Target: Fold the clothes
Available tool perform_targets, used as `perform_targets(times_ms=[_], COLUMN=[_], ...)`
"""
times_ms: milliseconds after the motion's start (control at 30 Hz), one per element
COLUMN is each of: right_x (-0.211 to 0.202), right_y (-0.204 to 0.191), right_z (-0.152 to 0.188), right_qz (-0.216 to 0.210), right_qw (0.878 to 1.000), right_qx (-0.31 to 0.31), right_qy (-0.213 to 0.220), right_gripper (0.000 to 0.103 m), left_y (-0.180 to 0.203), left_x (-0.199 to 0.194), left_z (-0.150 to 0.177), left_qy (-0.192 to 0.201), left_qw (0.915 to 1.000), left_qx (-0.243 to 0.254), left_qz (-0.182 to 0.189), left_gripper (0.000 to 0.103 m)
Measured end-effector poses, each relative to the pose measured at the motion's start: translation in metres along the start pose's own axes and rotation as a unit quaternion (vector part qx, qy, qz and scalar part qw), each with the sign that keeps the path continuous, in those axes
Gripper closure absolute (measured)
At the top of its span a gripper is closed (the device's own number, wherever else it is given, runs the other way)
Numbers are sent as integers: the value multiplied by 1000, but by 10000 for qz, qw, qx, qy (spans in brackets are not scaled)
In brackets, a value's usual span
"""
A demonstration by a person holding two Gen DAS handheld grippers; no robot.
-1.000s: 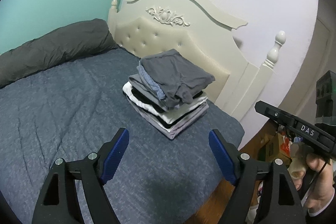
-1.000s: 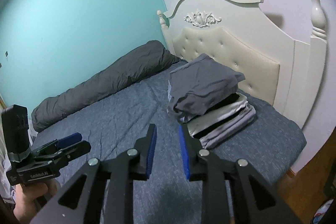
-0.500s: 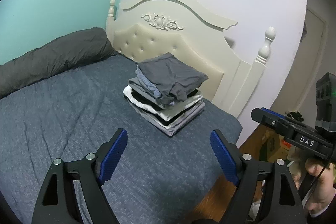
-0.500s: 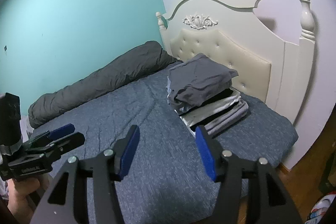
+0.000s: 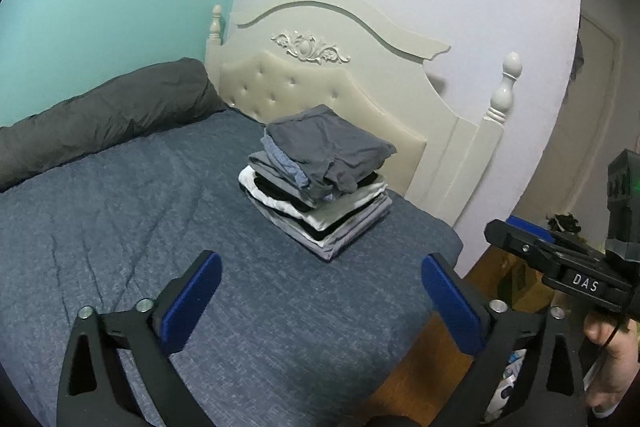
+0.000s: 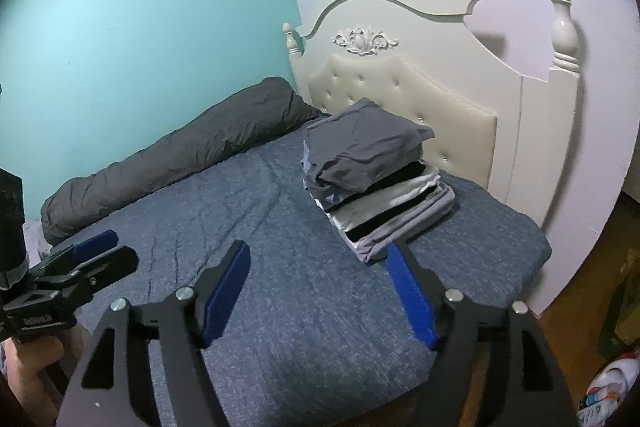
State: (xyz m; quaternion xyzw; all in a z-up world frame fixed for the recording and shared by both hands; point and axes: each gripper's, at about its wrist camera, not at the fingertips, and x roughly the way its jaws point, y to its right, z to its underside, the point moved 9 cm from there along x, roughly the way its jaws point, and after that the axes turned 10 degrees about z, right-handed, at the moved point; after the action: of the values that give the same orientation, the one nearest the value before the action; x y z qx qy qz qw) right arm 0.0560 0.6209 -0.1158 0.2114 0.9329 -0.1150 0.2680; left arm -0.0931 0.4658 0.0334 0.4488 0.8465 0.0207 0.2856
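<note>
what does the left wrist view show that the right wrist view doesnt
Only the left wrist view shows the right gripper from the side, a door beyond the wall's edge and a cardboard box on the floor.

Only the right wrist view shows the left gripper from the side at its lower left, above the hand holding it.

Both show the stack of folded clothes on the blue bed cover, the dark grey rolled duvet and the cream headboard. Both grippers' jaws have just been opening, nothing between them.
</note>
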Motion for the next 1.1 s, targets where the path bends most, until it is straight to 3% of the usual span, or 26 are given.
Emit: perform_targets(times_ms=[467,767,1100], right_x=[-6,-10,-14], right_y=[-1,0,4], right_z=[10,14,17], right_qz=[150,173,241], right_qw=[9998,9998,9997], right_qx=[-87,-107,-74], right_qy=[39,45,62], right_gripper=[12,11,11], left_y=[-9,-7,-4], left_x=[-3,-6,-11], left_z=[8,9,11], left_qy=[-33,2,-21], left_qw=[9997,9999,9996], left_qx=[-27,-48,75], left_qz=[-227,-127,-283], left_gripper=[0,0,0])
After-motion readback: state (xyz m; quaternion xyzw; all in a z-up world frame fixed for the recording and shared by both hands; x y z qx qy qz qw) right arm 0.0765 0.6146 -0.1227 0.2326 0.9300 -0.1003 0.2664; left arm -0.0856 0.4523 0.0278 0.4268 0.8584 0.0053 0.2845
